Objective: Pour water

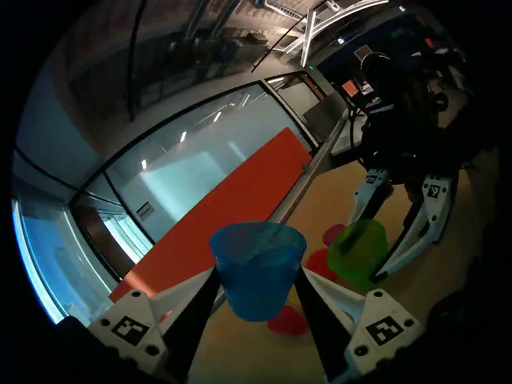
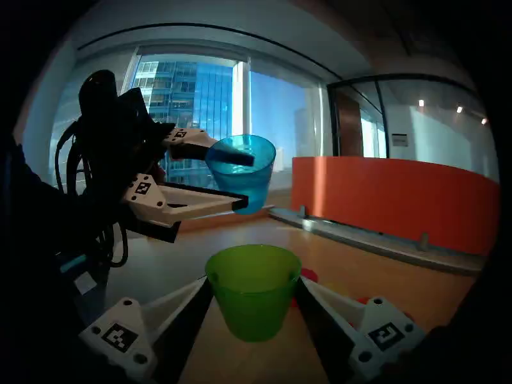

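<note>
Left gripper (image 1: 257, 274): jaws clamped on the translucent blue plastic cup (image 1: 256, 256), a finger on each side. Right gripper (image 2: 255, 285): jaws clamped on the translucent green plastic cup (image 2: 254, 301), same grip. In the right gripper view I see blue held higher than green and off to its left, rims apart, both clear of the wooden surface (image 2: 358, 269). Can't tell if either holds water. Small red and pink round pieces (image 1: 288, 320) lie on the surface below the cups. A metal rail (image 2: 358, 233) runs along its far edge.

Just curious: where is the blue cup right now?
In the right gripper view, the blue cup is upper centre, clamped in the left hand-held gripper, higher than the green cup.
</note>
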The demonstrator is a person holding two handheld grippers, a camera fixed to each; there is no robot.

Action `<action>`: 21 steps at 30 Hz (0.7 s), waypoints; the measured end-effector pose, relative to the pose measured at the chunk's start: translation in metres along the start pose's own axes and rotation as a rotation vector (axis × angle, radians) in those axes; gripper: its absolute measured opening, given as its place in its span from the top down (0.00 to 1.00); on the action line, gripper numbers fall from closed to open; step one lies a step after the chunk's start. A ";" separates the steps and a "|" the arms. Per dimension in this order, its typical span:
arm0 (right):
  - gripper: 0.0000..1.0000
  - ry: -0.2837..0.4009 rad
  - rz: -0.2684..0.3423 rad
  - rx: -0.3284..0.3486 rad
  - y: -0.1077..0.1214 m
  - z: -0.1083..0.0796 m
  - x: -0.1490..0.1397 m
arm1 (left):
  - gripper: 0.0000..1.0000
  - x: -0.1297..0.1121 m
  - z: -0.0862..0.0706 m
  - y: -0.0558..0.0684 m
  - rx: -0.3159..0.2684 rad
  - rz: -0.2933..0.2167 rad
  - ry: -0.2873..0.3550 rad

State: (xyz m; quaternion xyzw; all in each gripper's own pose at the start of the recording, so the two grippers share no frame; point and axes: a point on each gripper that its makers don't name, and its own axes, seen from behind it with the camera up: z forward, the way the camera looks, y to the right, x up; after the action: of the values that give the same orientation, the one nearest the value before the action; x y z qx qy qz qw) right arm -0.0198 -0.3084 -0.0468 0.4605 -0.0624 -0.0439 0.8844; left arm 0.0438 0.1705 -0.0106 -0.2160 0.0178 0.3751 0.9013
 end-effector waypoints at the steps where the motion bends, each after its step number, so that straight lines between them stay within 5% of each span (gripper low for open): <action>1: 0.11 0.000 0.000 0.001 0.000 0.001 0.000 | 0.20 0.001 0.000 0.000 0.001 0.006 0.001; 21: 0.11 0.002 -0.005 0.029 -0.010 0.013 0.001 | 0.20 0.010 0.002 -0.007 0.033 0.124 0.007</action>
State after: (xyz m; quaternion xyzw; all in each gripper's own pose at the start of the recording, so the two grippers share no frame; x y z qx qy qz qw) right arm -0.0208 -0.3242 -0.0474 0.4735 -0.0610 -0.0448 0.8776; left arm 0.0553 0.1734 -0.0076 -0.2012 0.0406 0.4291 0.8796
